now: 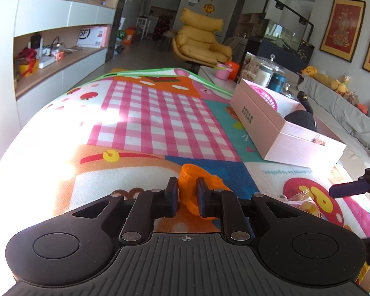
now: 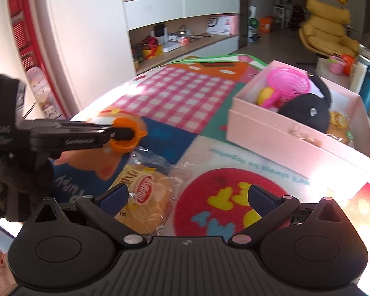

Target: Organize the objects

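- Two grippers at work. Left gripper (image 1: pixel 187 192): jaws nearly pressed together, pinching the rim wall of a small orange cup (image 1: pixel 193 187); one pad sits inside the cup, the other outside.
- From the right wrist view the orange cup hangs above the play mat (image 2: pixel 180 98), clear of it, toward the mat's left side.
- Right gripper (image 2: pixel 188 197): jaws spread wide, nothing between the pads. It hovers over the mat's near edge.
- Wrapped bun (image 2: pixel 149 192) lies on the mat just beside the right gripper's left finger, in a clear crinkly packet.
- Pink box (image 2: pixel 296 143) rests at the mat's right edge, lid off, already holding a pink basket (image 2: pixel 291 81), a black plush (image 2: pixel 305 113) and another packet.
- Handling, as judged: cup looks like thin moulded plastic, light and stiff but smooth, so a wall pinch could pivot or slip if swung fast; keep it level.
- Bun looks light, soft and crushable; film slippery. Best taken across the packet's middle with a gentle close, or by the crimped end seam.
- Box walls are low; drop from just above.
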Available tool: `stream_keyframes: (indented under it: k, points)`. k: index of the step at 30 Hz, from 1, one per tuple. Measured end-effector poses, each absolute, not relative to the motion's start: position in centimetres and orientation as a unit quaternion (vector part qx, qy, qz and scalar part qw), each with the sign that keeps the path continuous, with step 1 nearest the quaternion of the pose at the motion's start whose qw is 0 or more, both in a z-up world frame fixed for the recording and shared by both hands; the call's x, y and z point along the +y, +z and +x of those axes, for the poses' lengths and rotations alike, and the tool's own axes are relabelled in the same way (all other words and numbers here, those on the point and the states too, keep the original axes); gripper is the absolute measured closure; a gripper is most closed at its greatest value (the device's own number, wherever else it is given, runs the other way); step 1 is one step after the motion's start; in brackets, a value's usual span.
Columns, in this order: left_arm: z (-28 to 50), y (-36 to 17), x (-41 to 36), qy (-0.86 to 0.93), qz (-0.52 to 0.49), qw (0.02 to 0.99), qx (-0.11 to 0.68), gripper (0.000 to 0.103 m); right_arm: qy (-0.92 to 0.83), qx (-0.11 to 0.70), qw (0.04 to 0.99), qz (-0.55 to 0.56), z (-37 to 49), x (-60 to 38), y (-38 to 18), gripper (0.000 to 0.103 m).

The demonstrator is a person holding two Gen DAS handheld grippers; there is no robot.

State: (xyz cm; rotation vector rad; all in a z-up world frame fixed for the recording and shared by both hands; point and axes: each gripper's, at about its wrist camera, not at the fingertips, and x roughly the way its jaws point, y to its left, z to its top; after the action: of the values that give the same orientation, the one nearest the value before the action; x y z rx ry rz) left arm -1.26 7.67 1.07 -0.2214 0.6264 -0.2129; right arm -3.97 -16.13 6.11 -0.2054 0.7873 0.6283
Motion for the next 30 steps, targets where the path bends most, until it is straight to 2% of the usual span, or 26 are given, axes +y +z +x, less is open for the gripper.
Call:
stream_keyframes:
  k: [9,15,24,30]
  points:
    - [-1.3,1.0,8.1,-0.106,-0.125,0.938,0.306,0.085,0.326,0.382,0.859,-0.099,-4.7,-13.9,6.4,0.000]
    - [-1.3,1.0,8.1,-0.106,-0.126,0.938,0.306,0.085,0.339,0.384,0.842,-0.168,-6.0,-12.3,5.0,0.000]
    - [-1.3,0.9,8.3,-0.107,-0.131,0.937,0.306,0.085,0.250,0.377,0.879,-0.151,-3.8,-15.6,5.1,0.000]
    - [-1.3,0.9,8.3,-0.107,-0.132,0.937,0.306,0.085,0.253,0.396,0.873,-0.132,-3.7,-16.0,4.2,0.000]
